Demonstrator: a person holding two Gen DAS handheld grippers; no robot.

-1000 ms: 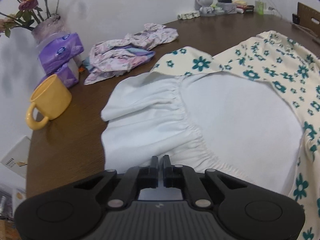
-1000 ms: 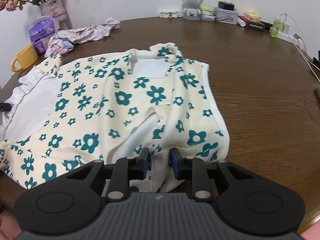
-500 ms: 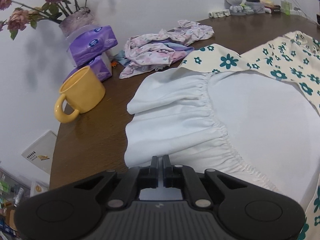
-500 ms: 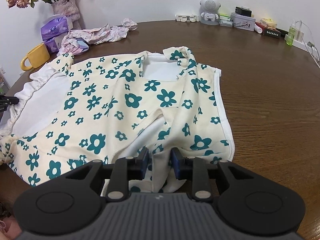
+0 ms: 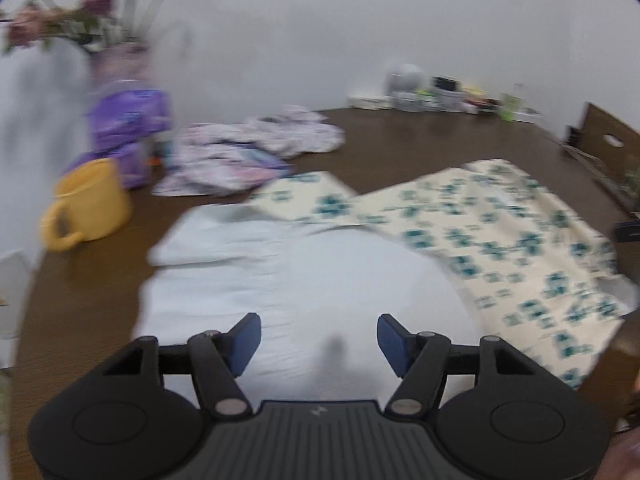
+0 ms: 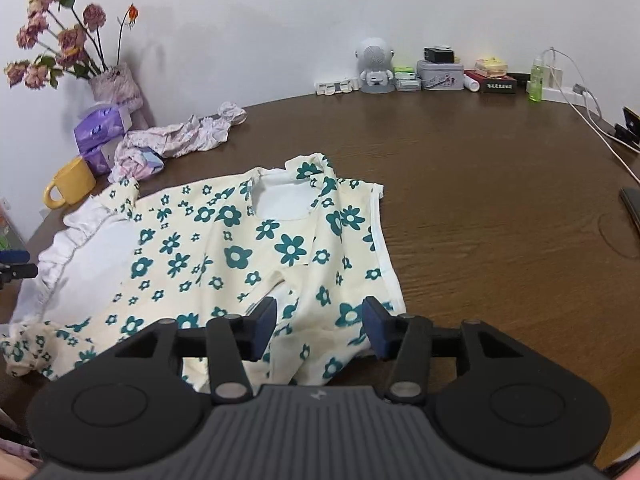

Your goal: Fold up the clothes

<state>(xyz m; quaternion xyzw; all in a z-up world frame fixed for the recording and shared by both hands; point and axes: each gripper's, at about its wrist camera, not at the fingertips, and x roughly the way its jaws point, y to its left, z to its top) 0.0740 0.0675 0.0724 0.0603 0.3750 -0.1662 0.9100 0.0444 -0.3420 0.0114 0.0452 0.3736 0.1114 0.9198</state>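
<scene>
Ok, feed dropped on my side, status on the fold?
Left gripper and right gripper opening, nothing pinched. Floral garment flat on table, white lining showing. Yellow mug beside it, clear.

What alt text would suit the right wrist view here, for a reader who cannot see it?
A cream garment with teal flowers lies spread on a brown table, white lining showing at its left edge, with the right gripper above its near hem, jaws opening and pressing nothing. A yellow mug, purple tissue packs, a crumpled pink garment and a vase of flowers sit far left.
</scene>
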